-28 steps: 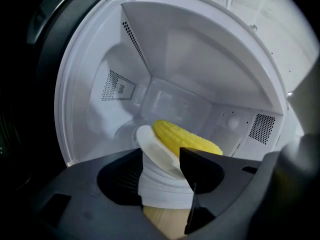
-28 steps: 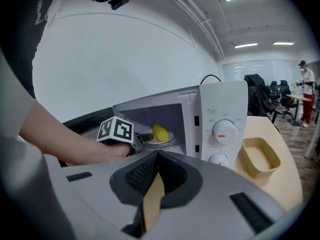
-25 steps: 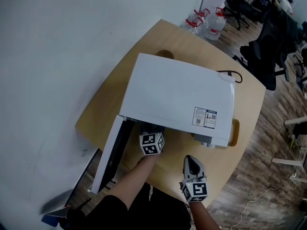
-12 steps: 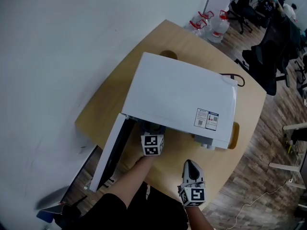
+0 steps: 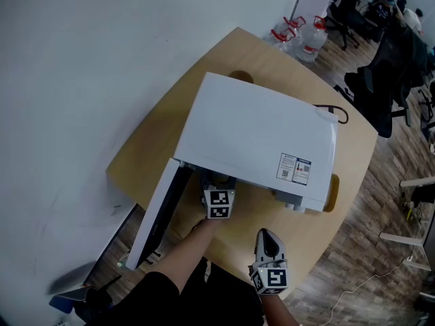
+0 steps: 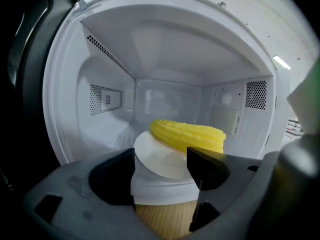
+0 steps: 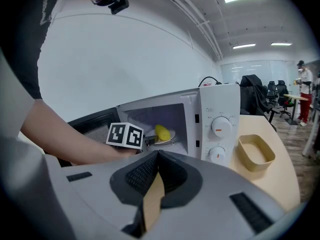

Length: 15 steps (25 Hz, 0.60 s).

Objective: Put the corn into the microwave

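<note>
Corn (image 6: 187, 135) lies crosswise on a plate (image 6: 155, 160) inside the microwave (image 6: 107, 99), just beyond the left gripper (image 6: 161, 165), jaws opening around the plate's rim (right gripper (image 7: 157, 159) clenched empty, farther off).

I see the microwave (image 6: 165, 59) with a smooth, glossy white inside. The corn (image 6: 187, 135) looks bumpy and a little shiny, and it lies on a smooth white plate (image 6: 157, 159). The desk (image 5: 153, 141) is light wood with a matt finish.
</note>
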Tool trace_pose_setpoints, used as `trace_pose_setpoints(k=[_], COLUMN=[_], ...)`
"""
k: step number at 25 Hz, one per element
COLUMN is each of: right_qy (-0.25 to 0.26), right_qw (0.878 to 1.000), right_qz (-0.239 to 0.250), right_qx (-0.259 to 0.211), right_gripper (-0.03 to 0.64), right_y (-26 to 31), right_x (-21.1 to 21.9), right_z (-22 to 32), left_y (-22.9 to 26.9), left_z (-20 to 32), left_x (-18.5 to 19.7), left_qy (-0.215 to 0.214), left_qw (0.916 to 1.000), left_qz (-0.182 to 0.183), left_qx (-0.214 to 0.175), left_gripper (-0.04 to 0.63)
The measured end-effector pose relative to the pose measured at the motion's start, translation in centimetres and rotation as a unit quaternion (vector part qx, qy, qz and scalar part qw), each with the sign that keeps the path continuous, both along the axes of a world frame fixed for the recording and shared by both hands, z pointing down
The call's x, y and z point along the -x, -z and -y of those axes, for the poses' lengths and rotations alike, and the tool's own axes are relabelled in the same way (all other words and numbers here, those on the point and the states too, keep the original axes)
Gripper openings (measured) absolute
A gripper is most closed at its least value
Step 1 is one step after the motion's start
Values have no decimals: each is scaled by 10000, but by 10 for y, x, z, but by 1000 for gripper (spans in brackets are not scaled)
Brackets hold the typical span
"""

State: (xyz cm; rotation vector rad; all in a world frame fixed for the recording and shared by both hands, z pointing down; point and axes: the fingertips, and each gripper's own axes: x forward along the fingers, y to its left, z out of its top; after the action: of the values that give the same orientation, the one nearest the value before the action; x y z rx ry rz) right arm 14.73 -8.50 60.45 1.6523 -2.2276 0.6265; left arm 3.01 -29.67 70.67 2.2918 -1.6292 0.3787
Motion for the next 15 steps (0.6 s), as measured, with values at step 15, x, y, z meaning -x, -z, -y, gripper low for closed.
trace_pose_setpoints(k=[15], right_qy=[-123], right_qw=[9997], right_qz=[-30], right_qx=[-220], right_gripper=[60], right_y=[19], right_x=[-4], right_z=[-5], left_y=[31], left_z=[-18], left_x=[-2], left_qy=[-252], left_qw=[9992], left_qz=[-180], left_qx=[-239], left_gripper=[299])
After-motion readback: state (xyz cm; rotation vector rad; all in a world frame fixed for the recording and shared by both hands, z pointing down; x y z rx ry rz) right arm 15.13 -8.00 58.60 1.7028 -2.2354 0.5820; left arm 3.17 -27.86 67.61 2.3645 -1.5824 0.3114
